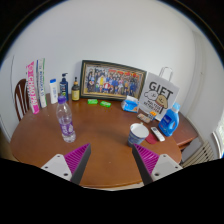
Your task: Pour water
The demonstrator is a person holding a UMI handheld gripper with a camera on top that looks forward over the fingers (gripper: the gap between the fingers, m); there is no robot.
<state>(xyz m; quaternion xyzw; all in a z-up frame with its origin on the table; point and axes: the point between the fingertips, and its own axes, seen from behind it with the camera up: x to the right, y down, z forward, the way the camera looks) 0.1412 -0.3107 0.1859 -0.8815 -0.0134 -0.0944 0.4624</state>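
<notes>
gripper: fingers were spread wide and held nothing; magenta pads faced inward; bare table showed in the gap between them
water bottle: stood upright on the table, long axis vertical, cap up; far-left of the left finger, well apart from it; clear, label hard to read
cup: stood upright, mouth up, just beyond the right finger; right of the bottle, well apart from it; contents could not be made out
table: round, wooden; near edge was hidden behind the fingers
blue jug: right of the cup, near the table's right edge; handle up
white remote: lay flat between the cup and the blue jug; details too small to tell
gift bag: stood at the far right, "GIFT" printed on it; lower part hidden by the blue jug
framed picture: leaned against the far wall, centre; subject too small to tell
small bottles: cluster at the far left, left of the framed picture; labels unreadable
chair: at the far left, partly cut off
</notes>
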